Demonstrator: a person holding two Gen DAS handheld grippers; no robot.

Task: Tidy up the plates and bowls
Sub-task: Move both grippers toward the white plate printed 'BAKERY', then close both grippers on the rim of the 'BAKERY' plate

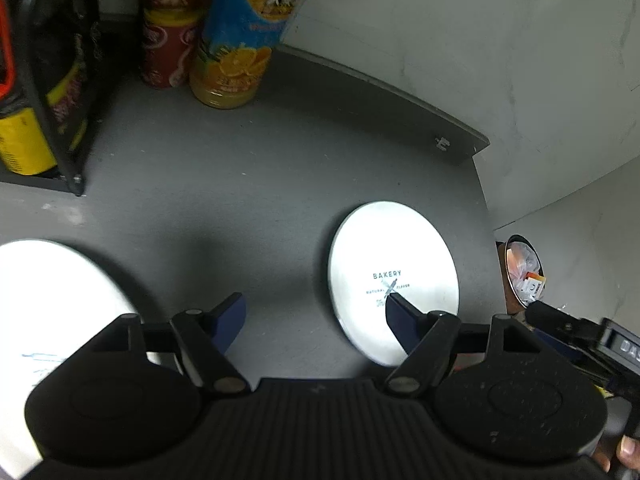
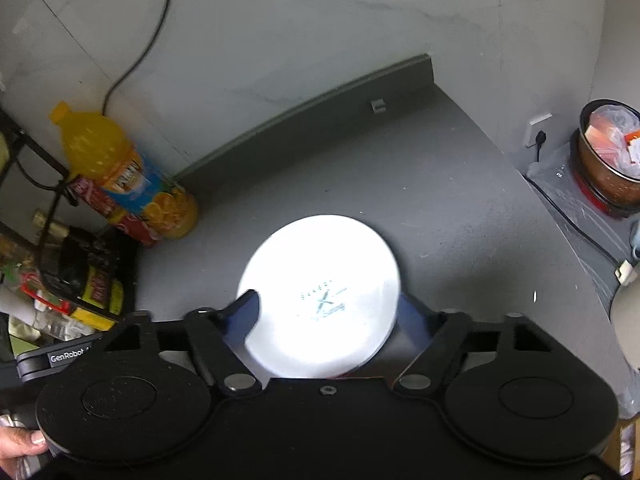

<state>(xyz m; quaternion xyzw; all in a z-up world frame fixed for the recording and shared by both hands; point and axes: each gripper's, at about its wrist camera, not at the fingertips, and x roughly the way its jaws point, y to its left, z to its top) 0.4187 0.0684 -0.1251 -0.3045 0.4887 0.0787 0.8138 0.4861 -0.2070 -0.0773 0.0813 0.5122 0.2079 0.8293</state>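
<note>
Now best to treat this as the moment before gripping. Printed plate (image 2: pixel 320 272) lying flat on the grey counter (image 2: pixel 400 168), well to the front and right of the juice bottle (image 2: pixel 132 176), right under the right gripper (image 2: pixel 330 310). Jaws released and spread wide, one finger over the plate's face, the other showing past the rim; cannot tell whether either touches it. Better to slide one finger under the rim and keep the other on top, then to close slowly, because a smooth plate probably slips easily. Left gripper (image 1: pixel 316 314) also released, holding nothing, between the two plates. Second plate (image 1: pixel 48 300) farther from the bottle, to the front and left. Likely good to lift low and level, and to place one plate centred on the other.
</note>
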